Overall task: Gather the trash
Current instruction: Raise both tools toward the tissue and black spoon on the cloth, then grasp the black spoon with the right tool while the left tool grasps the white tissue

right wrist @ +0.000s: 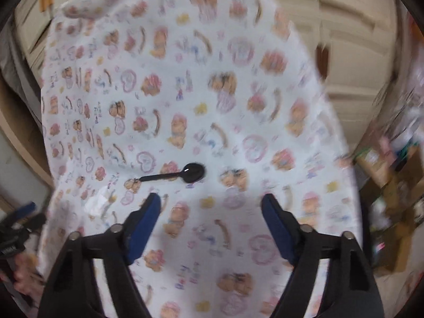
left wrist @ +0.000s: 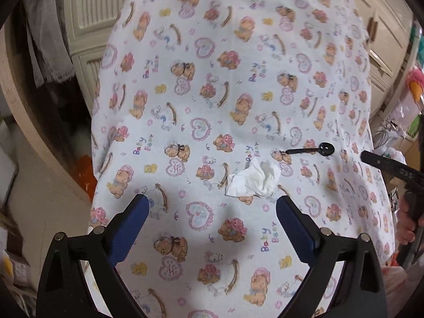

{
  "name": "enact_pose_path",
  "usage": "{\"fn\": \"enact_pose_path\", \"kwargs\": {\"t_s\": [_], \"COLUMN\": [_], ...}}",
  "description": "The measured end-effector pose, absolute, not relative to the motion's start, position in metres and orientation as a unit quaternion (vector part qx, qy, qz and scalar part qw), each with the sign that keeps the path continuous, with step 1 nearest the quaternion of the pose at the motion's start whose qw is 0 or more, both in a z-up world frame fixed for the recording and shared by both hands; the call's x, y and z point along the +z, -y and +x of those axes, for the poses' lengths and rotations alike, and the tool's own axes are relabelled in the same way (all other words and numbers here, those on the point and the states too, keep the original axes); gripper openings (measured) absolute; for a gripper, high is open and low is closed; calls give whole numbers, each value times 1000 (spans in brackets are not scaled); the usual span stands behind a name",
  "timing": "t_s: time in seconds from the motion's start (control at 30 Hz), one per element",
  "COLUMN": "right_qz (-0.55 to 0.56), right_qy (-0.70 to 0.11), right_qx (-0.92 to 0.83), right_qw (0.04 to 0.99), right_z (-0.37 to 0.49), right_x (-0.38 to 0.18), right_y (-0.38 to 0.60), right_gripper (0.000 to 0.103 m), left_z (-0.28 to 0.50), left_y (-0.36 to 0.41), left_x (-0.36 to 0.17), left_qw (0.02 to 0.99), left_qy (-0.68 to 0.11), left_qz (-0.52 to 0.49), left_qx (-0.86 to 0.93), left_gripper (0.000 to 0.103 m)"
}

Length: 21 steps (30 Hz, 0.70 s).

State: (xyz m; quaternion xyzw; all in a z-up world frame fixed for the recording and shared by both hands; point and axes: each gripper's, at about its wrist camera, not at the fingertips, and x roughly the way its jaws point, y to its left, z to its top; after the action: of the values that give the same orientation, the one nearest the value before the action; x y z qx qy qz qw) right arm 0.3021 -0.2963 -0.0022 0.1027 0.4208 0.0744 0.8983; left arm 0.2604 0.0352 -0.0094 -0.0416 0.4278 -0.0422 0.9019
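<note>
A crumpled white tissue (left wrist: 253, 179) lies on a table under a teddy-bear print cloth (left wrist: 212, 92). A black plastic spoon (left wrist: 311, 149) lies just beyond it to the right. My left gripper (left wrist: 212, 204) hovers open just short of the tissue, nothing between its blue pads. In the right wrist view the spoon (right wrist: 176, 174) lies just ahead of my right gripper (right wrist: 210, 201), which is open and empty. The tissue (right wrist: 99, 202) shows to its left, blurred. The right gripper's black body (left wrist: 389, 168) enters the left wrist view from the right, with a hand behind it.
Cream louvred cabinet doors (left wrist: 92, 2) stand behind the table. A wooden curved edge (left wrist: 23, 100) and grey cloth (left wrist: 45, 39) are at the left. Cardboard boxes and clutter (right wrist: 389, 175) crowd the right side. The cloth (right wrist: 185, 92) drapes over the table's edges.
</note>
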Motion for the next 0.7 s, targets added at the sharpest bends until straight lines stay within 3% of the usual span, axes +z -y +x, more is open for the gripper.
{"fn": "enact_pose_path", "kwargs": {"t_s": [0.23,0.47,0.7], "right_qz": [190,208,198], "right_qy": [-467,-470,-482], "right_qx": [82,71,85], "right_qw": [860,855,849], "right_z": [362,380,385], "right_x": [-36,-47,-58], "right_y": [303,299,274], "right_gripper": [39,27,4], "left_z": [274,283,285], "left_y": [-37,-34,-17], "left_x": [-25,-39,-43], "left_qw": [894,883,884], "left_qy": [-444,-464,-463], "left_qz": [-43,-66,-51], "left_qx": [-30,-34,-38], "left_gripper": [96,95,93]}}
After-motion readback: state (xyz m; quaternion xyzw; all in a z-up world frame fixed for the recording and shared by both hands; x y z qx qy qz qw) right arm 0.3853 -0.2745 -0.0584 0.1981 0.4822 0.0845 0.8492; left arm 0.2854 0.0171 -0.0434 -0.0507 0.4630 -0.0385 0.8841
